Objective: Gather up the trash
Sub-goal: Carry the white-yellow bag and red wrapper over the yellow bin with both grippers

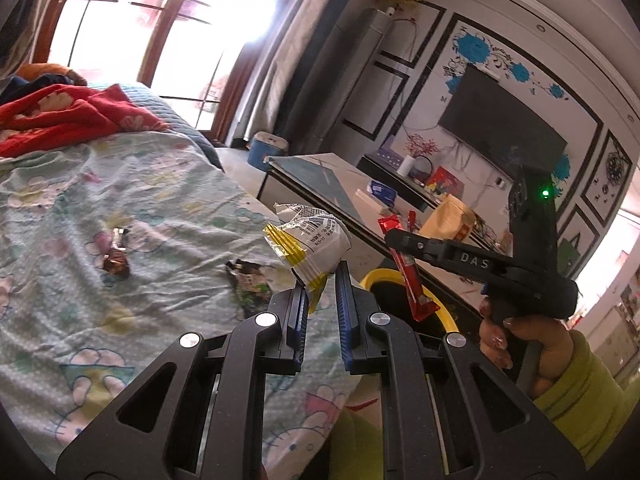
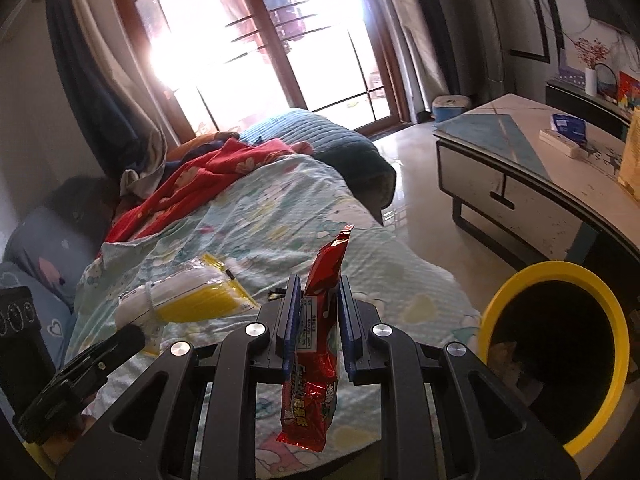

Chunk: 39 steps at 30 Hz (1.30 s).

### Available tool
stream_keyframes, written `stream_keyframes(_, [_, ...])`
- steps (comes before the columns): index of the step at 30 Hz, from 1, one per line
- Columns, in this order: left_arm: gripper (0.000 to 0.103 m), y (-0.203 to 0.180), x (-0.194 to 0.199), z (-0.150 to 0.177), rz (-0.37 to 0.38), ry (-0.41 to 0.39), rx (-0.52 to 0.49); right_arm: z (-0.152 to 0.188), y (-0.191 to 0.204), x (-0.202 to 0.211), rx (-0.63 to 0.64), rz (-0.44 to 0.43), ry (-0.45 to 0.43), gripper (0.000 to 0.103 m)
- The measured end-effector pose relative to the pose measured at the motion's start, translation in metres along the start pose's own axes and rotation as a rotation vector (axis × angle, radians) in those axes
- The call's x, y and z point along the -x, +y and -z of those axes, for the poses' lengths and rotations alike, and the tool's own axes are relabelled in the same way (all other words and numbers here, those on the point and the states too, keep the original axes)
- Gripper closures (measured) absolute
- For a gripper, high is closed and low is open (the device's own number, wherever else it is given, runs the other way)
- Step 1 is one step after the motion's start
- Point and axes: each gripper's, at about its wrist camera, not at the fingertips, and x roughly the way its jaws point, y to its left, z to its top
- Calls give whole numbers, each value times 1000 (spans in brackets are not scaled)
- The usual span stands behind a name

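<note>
A bed [image 2: 280, 216] under a cartoon-print sheet fills most of both views, with a red blanket [image 2: 208, 184] heaped near its far end and a low worktop [image 2: 520, 152] standing across the aisle. Beside the bed, a black bin with a yellow rim [image 2: 612, 312] waits with its mouth open toward the person, seemingly placed close so litter can be dropped in without a walk.

The right tool [image 2: 318, 316] is clamped on a red snack wrapper [image 2: 316, 360], which stands upright between the pads and hangs just left of the bin's rim; the grip at mid-length looks chosen to keep the limp foil from folding. The left tool [image 1: 320, 304] pinches the lower corner of a white-and-yellow wrapper [image 1: 312, 244], lifted clear of the sheet and held near the bin as well. Both pieces appear ready for release over the opening.

Two smaller scraps remain on the bed: a dark, glossy wrapper [image 1: 116, 256] out on the sheet and a green-printed wrapper [image 1: 250, 280] lying just left of the left tool's fingers. The collection looks partly done.
</note>
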Motion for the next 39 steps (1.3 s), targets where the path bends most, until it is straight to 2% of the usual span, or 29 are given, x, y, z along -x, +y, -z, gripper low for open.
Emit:
stream_keyframes(17, [95, -61, -46, 0, 66, 87, -119, -6, -68, 36, -109, 69, -77, 85])
stream_keyframes(27, [95, -93, -86, 8, 114, 157, -187, -5, -123, 54, -172, 163, -116, 85])
stream_keyframes(39, [95, -127, -132, 29, 158, 252, -251, 7, -171, 61, -218, 260, -118, 85])
